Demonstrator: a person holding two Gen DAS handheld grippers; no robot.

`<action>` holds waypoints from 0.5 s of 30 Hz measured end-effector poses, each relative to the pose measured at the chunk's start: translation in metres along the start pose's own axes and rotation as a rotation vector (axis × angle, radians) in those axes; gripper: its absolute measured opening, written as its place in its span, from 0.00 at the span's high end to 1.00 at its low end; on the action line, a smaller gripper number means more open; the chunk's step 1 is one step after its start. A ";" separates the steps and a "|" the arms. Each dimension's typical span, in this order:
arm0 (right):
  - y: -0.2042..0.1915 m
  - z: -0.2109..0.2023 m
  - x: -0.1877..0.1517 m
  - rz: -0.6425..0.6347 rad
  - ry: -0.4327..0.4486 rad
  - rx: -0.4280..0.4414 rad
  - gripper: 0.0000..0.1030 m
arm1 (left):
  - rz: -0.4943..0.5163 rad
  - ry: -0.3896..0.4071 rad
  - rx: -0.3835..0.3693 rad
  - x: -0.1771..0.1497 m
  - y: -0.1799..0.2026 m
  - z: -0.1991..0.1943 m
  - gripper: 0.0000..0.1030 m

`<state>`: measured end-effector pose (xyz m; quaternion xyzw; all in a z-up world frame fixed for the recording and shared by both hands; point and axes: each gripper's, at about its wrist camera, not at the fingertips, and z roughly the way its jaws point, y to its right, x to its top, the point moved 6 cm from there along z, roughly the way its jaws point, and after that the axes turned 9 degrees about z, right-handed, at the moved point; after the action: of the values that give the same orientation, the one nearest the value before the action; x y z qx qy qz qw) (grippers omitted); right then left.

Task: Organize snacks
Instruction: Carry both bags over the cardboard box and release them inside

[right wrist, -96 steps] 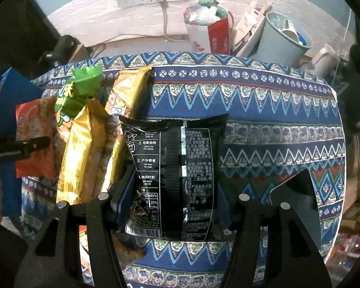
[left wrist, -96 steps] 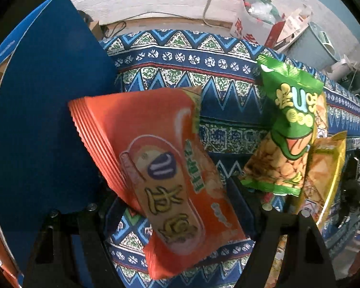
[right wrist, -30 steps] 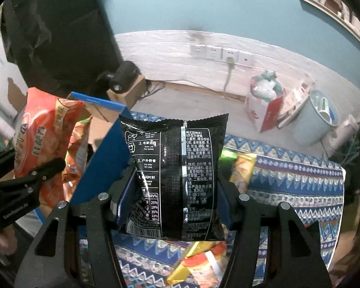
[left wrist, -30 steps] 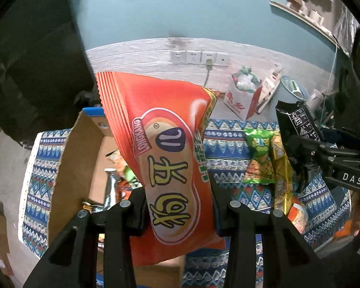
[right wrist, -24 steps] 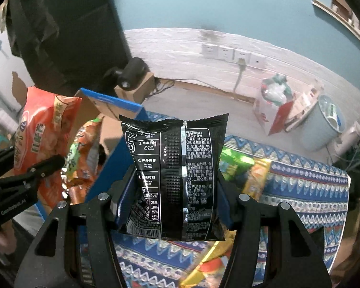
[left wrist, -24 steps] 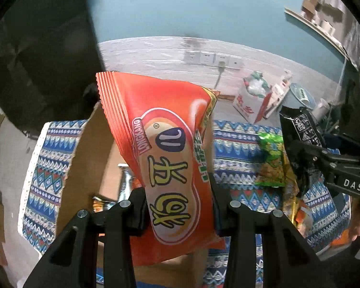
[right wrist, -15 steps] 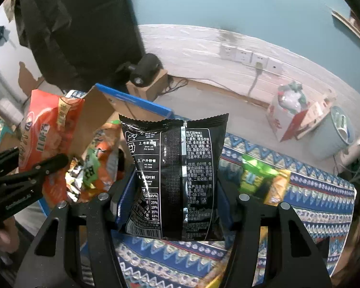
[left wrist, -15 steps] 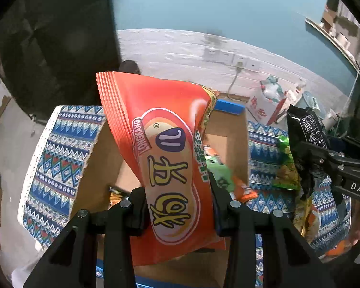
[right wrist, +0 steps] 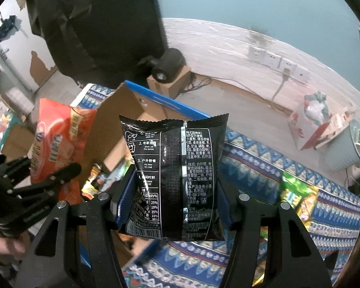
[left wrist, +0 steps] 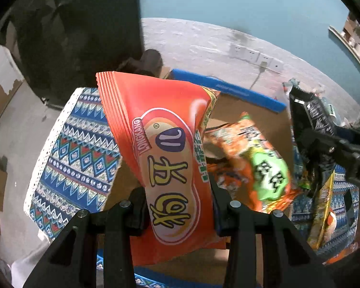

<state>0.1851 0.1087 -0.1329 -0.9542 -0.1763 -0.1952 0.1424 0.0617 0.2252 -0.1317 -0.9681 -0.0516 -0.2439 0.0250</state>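
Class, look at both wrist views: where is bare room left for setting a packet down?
Bare patterned cloth left of the cardboard box, and cloth between the black packet and green packet. Crowded: inside the box.

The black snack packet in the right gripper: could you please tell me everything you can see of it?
The black snack packet is a glossy foil pillow bag with crimped, serrated ends, its back facing the camera: a vertical seam and white printed text with a nutrition table. It hangs upright, pinched at both sides by the right gripper, above the patterned tablecloth beside the cardboard box.
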 end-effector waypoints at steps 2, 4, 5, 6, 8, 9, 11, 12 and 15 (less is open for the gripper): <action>-0.009 0.003 0.002 -0.006 -0.004 0.011 0.43 | -0.011 -0.011 0.006 -0.004 -0.008 0.003 0.61; -0.020 0.007 0.004 -0.018 -0.008 0.019 0.43 | -0.023 -0.023 0.008 -0.008 -0.015 0.007 0.60; -0.024 0.008 0.004 -0.023 -0.010 0.021 0.43 | -0.026 -0.028 0.009 -0.009 -0.017 0.008 0.60; -0.029 0.010 0.004 -0.029 -0.013 0.023 0.43 | -0.029 -0.036 0.009 -0.010 -0.019 0.009 0.60; -0.037 0.014 0.003 -0.041 -0.020 0.028 0.43 | -0.031 -0.049 0.013 -0.013 -0.021 0.011 0.59; -0.039 0.016 0.003 -0.045 -0.024 0.028 0.43 | -0.030 -0.056 0.013 -0.014 -0.022 0.011 0.57; -0.043 0.020 0.002 -0.051 -0.033 0.031 0.43 | -0.027 -0.062 0.012 -0.016 -0.022 0.011 0.51; -0.044 0.021 0.002 -0.052 -0.037 0.032 0.43 | -0.024 -0.063 0.012 -0.016 -0.022 0.010 0.45; -0.048 0.026 0.000 -0.057 -0.050 0.038 0.43 | -0.017 -0.054 0.028 -0.016 -0.023 0.006 0.35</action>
<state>0.1748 0.1604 -0.1465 -0.9505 -0.2105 -0.1721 0.1506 0.0479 0.2474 -0.1436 -0.9734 -0.0636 -0.2173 0.0349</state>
